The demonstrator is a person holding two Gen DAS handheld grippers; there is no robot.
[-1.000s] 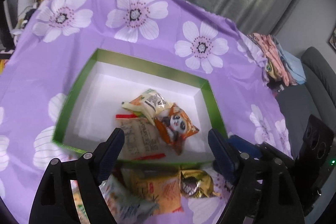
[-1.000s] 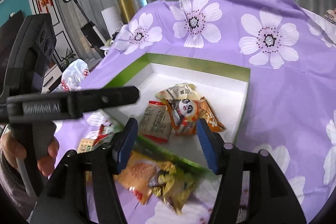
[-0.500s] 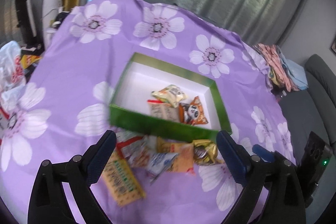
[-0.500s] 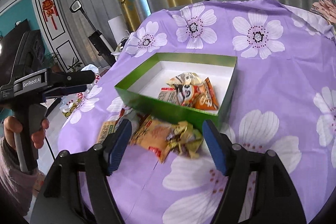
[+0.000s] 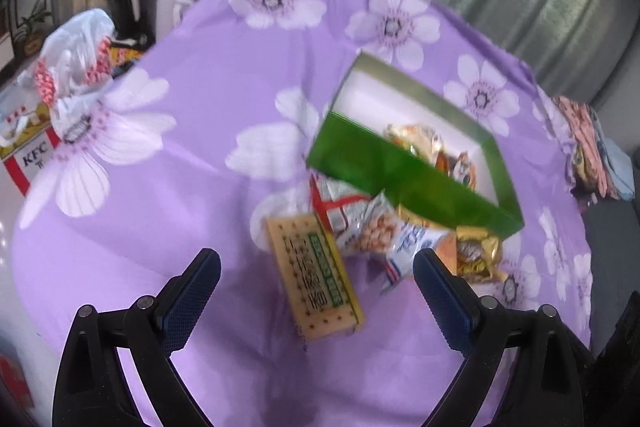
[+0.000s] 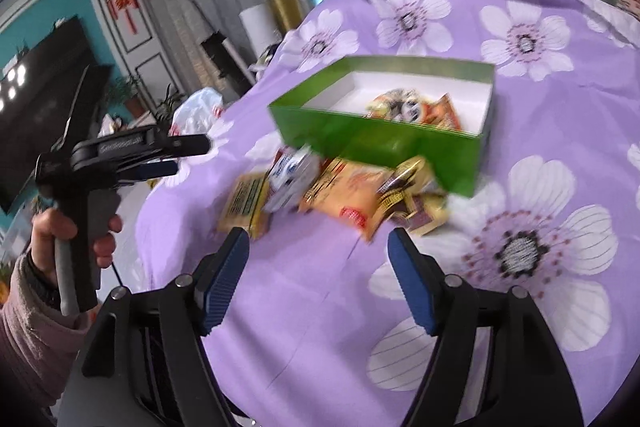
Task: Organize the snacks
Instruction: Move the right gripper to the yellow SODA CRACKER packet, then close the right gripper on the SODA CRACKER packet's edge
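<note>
In the left wrist view, the left gripper (image 5: 316,267) is seen released, its blue pads spread wide at 7 and 5 o'clock with nothing pressed between them. A yellow cracker pack (image 5: 314,275) lies on the purple cloth (image 5: 192,187) between the pads, apart from both. At 1 o'clock from it a heap of snacks (image 5: 384,231) rests against the near wall of the green box (image 5: 400,175), with a gold packet (image 5: 476,255) at the heap's 3 o'clock end. More packets (image 5: 436,147) lie inside the box. A white bag (image 5: 76,59) is seen at 10 o'clock, off the cloth. In the right wrist view, the right gripper (image 6: 320,243) is likewise released, its pads clear of everything. The heap (image 6: 340,187) lies at 12 o'clock, touching the front of the box (image 6: 360,135), with packets (image 6: 416,109) inside. At 9 o'clock the left gripper (image 6: 176,155) is held in a hand (image 6: 68,235) in a pink sleeve (image 6: 36,323), well apart from the snacks.
</note>
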